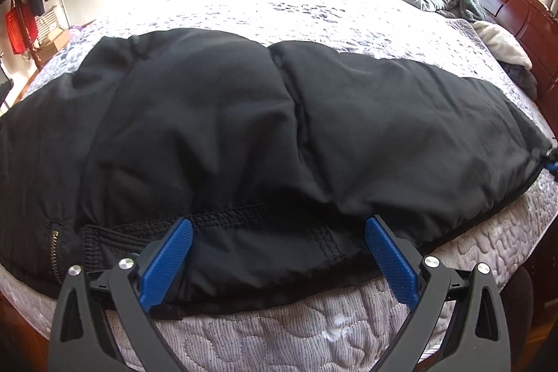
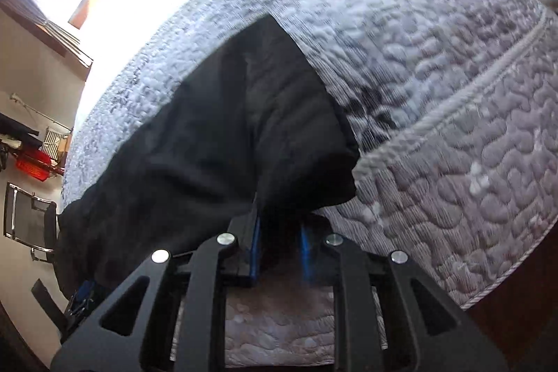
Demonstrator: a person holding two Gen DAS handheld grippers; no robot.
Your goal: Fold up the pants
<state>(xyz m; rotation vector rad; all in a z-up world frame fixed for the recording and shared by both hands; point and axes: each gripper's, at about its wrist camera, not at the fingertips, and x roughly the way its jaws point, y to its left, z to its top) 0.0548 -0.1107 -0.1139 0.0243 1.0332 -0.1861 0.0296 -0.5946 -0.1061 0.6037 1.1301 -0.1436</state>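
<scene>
bed (image 1: 314,6) – quilted grey cover, sunlit | pants (image 1: 244,114) – black, along near edge | left tongs (image 1: 279,229) apart | right tongs (image 2: 279,232) clamped on pants

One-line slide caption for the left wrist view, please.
Left gripper, open, straddles the waistband edge of black pants spread across a quilted bed.

The left claw (image 1: 279,243) has its blue pads (image 1: 171,253) spread wide apart. The right claw (image 2: 279,232) has its pads (image 2: 256,246) close together, pinching black cloth.
</scene>
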